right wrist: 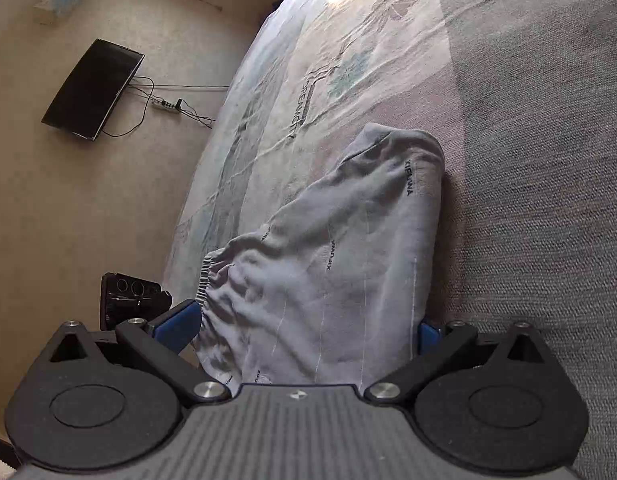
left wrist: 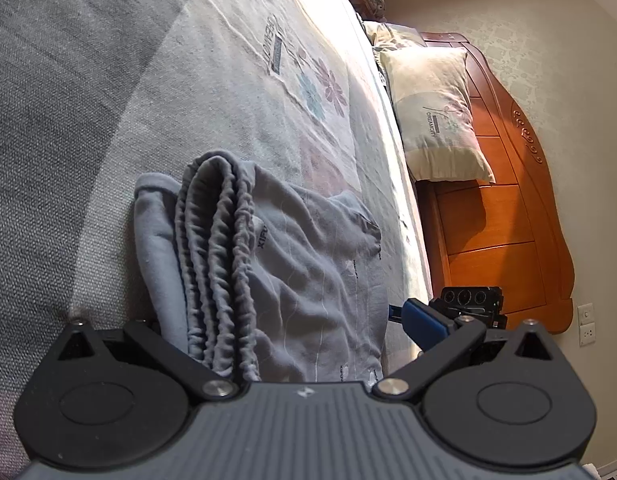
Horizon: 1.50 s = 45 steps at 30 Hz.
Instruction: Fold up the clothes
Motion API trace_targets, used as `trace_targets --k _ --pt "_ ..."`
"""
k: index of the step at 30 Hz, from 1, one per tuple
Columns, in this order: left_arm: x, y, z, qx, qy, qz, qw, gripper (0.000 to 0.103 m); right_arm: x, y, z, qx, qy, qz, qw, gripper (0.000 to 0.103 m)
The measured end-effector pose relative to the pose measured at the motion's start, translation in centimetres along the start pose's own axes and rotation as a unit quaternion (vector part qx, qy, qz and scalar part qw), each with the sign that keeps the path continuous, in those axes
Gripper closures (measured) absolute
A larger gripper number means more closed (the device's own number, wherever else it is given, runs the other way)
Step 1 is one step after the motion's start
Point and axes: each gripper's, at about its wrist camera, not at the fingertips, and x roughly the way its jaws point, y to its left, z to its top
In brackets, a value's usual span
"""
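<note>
Already bundled, the grey-blue cotton garment with its gathered elastic waistband [left wrist: 268, 264] lies on the pale floral bedsheet [left wrist: 236, 80], near the edge of the bed, with the ruched band stacked in several layers at its left side in the left wrist view. The left gripper [left wrist: 276, 344] has its jaws spread wide, the cloth passing between them; its left finger is hidden behind the fabric, its blue right fingertip [left wrist: 422, 320] stands clear of it. The right gripper [right wrist: 308, 332] is likewise wide apart, straddling the garment's near end, blue pads just beside the cloth on each side.

To finish well, I judge both tools should pinch matching corners through every layer, lift little, and lay the fold flat, since the elastic bunches and may spring open. Beyond lie a cream printed pillow [left wrist: 436, 116], an orange wooden headboard [left wrist: 504, 208] and, across the room, a dark wall-mounted screen [right wrist: 92, 88].
</note>
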Motion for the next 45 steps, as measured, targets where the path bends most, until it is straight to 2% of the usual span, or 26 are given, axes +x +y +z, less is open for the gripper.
trace_targets --k 4,9,14,22,28,37,45 --pt "-0.1 0.1 -0.3 0.006 -0.004 -0.003 1.0000 0.001 0.7 -0.6 1.2 0.024 -0.015 0.027 0.999 0.000" --pt "0.2 0.0 0.2 0.003 0.001 -0.003 1.0000 0.001 -0.9 -0.6 -1.3 -0.011 0.004 0.044 0.999 0.000" --pt "0.8 -0.3 0.9 0.001 -0.001 0.006 1.0000 0.001 0.0 -0.6 -0.1 -0.002 0.001 0.034 0.999 0.000" --pt "1.1 -0.5 1.0 0.016 -0.003 0.007 0.9998 0.001 -0.4 -0.7 -0.9 -0.034 -0.010 0.046 0.998 0.000" --pt "1.1 -0.5 0.7 0.032 -0.007 0.001 0.9995 0.001 0.0 0.1 -1.5 -0.053 -0.022 0.019 0.998 0.000" --pt "1.2 -0.4 1.3 0.027 0.004 0.000 0.9996 0.001 0.4 0.1 -1.3 -0.043 -0.025 0.014 0.999 0.000" --pt "1.5 -0.9 1.6 0.011 0.007 0.013 0.9998 0.001 0.1 -0.3 -0.8 -0.016 -0.019 0.029 0.999 0.000"
